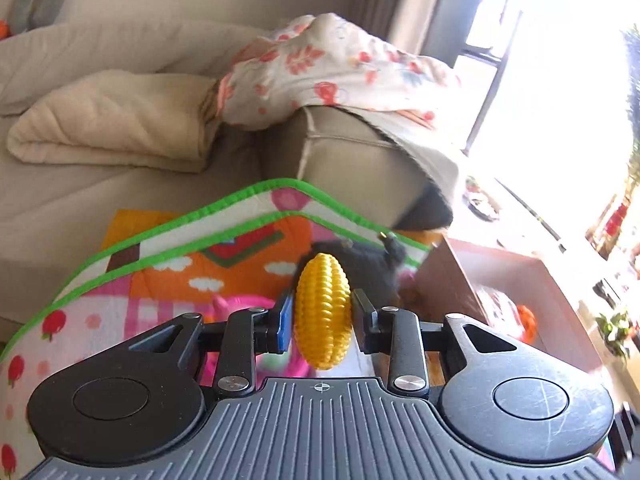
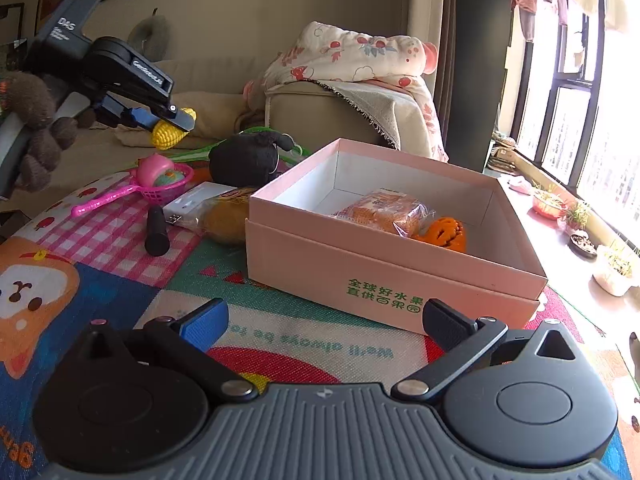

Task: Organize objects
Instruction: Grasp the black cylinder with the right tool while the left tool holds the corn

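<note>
Toy corn [image 1: 322, 312] — black plush [image 1: 370, 266] just beyond

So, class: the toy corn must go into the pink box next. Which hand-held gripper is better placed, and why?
Left. The left hand-held gripper already grips the toy corn; the right hand-held gripper stands open and empty before the pink box.

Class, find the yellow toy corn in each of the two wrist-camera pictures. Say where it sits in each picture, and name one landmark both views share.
Left wrist view: the toy corn stands lower centre, upright between the fingers of the left gripper.
Right wrist view: the toy corn is upper left, held in the air above the play mat.
Shared landmark: the open pink box, seen at the right edge in the left wrist view.
</note>
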Available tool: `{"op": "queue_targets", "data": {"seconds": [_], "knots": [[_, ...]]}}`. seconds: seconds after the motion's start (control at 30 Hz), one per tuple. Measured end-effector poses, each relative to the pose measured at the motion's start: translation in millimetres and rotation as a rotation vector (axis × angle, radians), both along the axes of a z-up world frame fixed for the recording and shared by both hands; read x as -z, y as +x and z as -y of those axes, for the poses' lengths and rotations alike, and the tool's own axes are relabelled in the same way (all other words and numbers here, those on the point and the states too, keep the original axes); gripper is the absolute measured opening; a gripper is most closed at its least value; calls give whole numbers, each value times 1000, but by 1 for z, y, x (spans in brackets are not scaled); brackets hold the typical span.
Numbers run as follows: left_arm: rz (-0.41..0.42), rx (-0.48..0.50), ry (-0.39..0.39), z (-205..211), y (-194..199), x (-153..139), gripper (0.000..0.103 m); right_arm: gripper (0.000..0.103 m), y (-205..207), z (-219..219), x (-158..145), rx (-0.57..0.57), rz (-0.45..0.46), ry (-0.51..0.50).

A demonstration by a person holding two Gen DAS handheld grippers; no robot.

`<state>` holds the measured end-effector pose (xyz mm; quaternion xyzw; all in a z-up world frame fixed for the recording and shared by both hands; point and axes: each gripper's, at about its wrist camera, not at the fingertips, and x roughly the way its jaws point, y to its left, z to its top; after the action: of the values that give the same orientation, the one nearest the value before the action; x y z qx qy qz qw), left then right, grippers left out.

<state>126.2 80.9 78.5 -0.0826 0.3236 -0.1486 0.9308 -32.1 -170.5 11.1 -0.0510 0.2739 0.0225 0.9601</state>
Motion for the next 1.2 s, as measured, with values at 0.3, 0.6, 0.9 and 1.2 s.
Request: {"op": "queue_targets", "data": {"seconds": [0.3, 0.6, 0.9, 1.2], "knots": [[-100, 4, -80, -18, -114, 59, 34, 87, 8, -64, -16, -244, -13, -84], [-46, -91, -133, -63, -132, 64, 34, 36, 92, -139, -7, -305, -181, -81], [-34, -62, -197, -52, -144, 74, 34, 22, 57, -137, -10, -346, -241, -108], [-54, 58, -213, -6, -149, 75, 34, 49, -37, -77, -11, -368, -205, -300]]}}
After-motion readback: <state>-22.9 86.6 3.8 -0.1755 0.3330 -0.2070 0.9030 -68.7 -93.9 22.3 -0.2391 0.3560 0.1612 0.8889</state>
